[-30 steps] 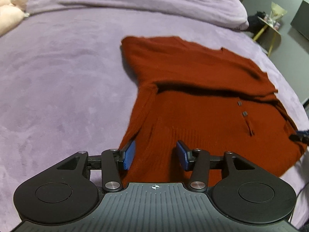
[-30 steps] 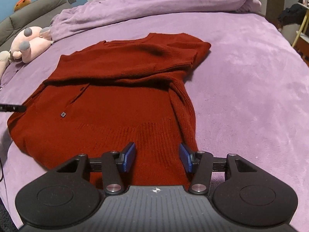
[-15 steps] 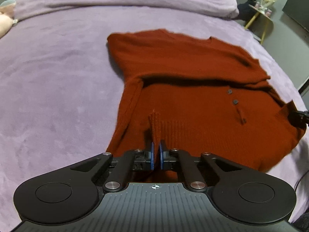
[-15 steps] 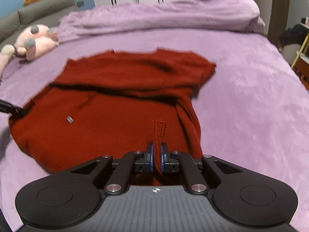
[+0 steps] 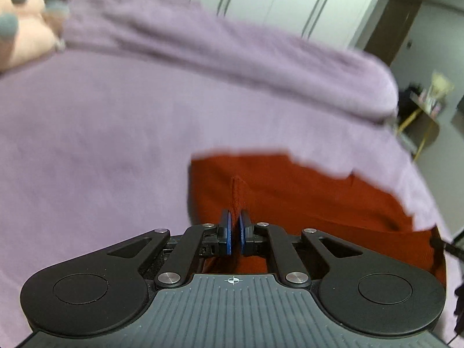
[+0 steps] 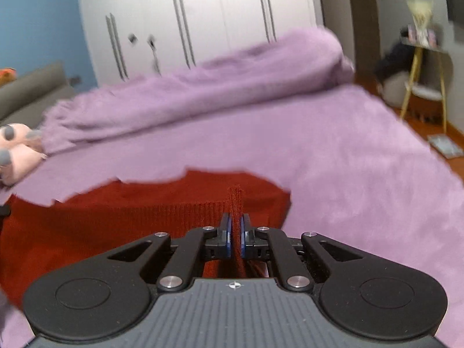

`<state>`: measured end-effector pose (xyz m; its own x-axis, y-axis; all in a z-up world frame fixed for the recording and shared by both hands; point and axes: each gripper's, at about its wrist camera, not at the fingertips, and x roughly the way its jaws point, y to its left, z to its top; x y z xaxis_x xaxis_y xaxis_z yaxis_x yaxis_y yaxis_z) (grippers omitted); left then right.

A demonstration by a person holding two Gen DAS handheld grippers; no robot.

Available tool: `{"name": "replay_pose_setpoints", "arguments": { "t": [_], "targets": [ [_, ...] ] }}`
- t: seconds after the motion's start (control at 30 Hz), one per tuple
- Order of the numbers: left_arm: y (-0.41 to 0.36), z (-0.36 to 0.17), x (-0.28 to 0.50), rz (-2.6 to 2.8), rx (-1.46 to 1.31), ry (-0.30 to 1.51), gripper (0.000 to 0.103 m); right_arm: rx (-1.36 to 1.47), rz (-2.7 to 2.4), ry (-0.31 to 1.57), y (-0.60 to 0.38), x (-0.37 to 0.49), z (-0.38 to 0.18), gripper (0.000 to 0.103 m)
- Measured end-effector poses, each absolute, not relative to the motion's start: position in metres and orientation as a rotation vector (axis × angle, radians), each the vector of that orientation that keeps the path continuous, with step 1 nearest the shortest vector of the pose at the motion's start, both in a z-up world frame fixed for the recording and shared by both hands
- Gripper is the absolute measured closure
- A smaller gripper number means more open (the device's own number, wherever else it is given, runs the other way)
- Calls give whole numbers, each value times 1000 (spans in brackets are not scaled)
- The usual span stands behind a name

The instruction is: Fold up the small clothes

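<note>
Purple bedspread (image 6: 362, 159) fills the room's middle, a rumpled blanket (image 6: 203, 92) heaped along the far side with white wardrobe doors (image 6: 203, 14) behind it and a pink plush toy (image 5: 20, 34) off at the far left. On the bed lies the red sweater (image 5: 304, 200), near edge lifted. Left claw (image 5: 235, 233) is clamped tight on a pinch of the ribbed hem, and right claw (image 6: 235, 235) is clamped on another pinch of that hem further right. Two grips, spaced apart — that looks meant to keep the edge straight while the near half gets carried over the far half. Both claws point forward and slope down toward the bed, level with each other, cloth bunched between the blue pads (image 6: 228, 237).
</note>
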<state>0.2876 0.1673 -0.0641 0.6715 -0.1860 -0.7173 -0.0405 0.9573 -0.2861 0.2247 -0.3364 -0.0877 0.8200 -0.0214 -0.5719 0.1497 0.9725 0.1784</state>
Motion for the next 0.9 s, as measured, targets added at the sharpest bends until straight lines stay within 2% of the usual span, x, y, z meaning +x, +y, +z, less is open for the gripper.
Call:
{"name": "replay_pose_setpoints", "arguments": {
  "t": [0.03,0.1,0.13,0.17,0.2,0.27,0.37,0.4,0.47,0.57,0.73,0.9],
  "targets": [
    [166,-77,292,-83,-290,877,94,215,-96,624,-336,228,-95,98],
    [166,-94,293,-89,-281,924,81,196,-87,660,-334,233,-103,97],
    [166,-97,290,-94,-271,907,78,190,-81,667,-334,233,-105,95],
    [165,-99,287,-104,-261,889,67,189,-68,669,-334,232,-107,94],
    [166,-100,286,-110,-258,888,55,191,-45,673,-335,230,-108,86],
    [170,-103,287,-112,-273,903,52,178,-20,686,-332,230,-112,74],
    [171,-104,292,-136,-304,917,59,140,-23,695,-329,232,-117,73],
    [169,-104,293,-136,-296,919,74,131,-27,695,-327,232,-117,74],
    [164,-101,292,-105,-249,922,93,97,-56,685,-323,229,-116,95],
    [154,-85,285,-98,-185,889,96,37,-66,653,-317,223,-107,98],
    [153,-35,284,-87,-178,721,96,-27,-97,501,-310,217,-69,99],
    [142,-11,333,0,-155,620,96,-46,-200,425,-311,270,-47,99]
  ]
}}
